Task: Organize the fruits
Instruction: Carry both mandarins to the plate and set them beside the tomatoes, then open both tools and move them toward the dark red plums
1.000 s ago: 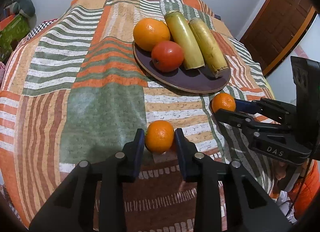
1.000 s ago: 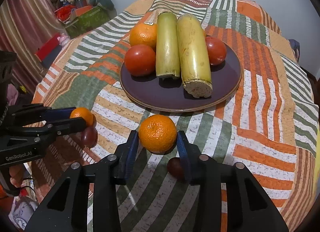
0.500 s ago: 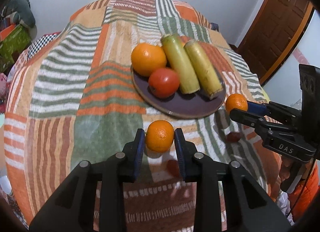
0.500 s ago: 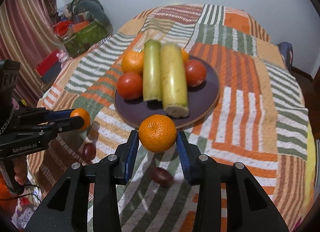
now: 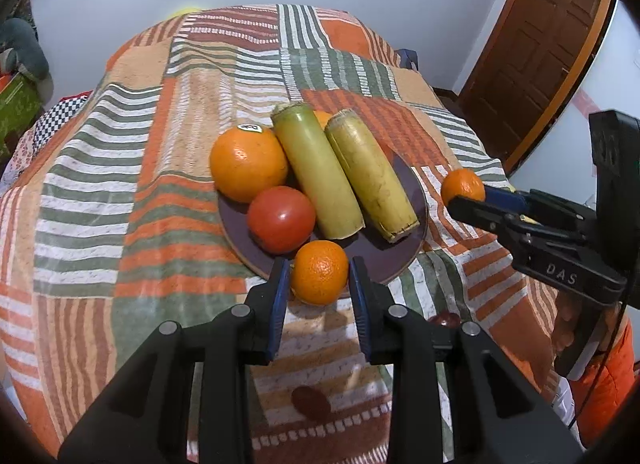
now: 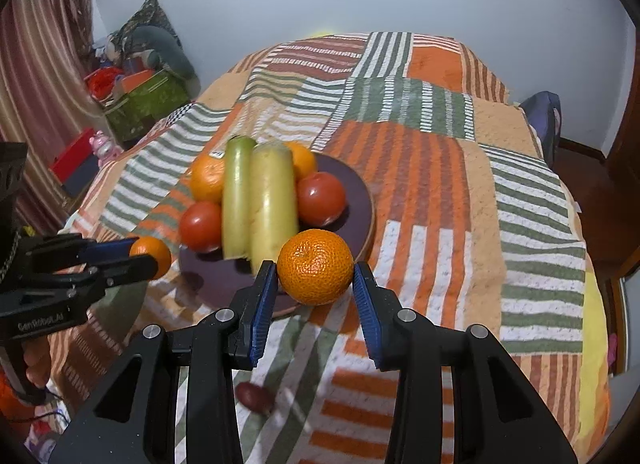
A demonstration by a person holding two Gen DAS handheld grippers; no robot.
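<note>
Left wrist view: left gripper (image 5: 320,288) is clamped on a mandarin (image 5: 319,272) at lower centre, over the plate (image 5: 394,260) rim. Right gripper (image 5: 460,196) at the right edge pinches a second mandarin (image 5: 463,185). Plate at centre carries an orange (image 5: 248,167), tomato (image 5: 281,219) and two cane pieces (image 5: 344,173).

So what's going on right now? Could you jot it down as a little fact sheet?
Setting: bed with striped blanket
Left gripper: shut on a mandarin, held at the near rim of the plate
Right gripper: shut on a second mandarin, lifted near the plate
On the plate: two oranges, two tomatoes, two green stalks
On the blanket: two small dark red fruits
Likely next step: mandarins set on the plate
</note>
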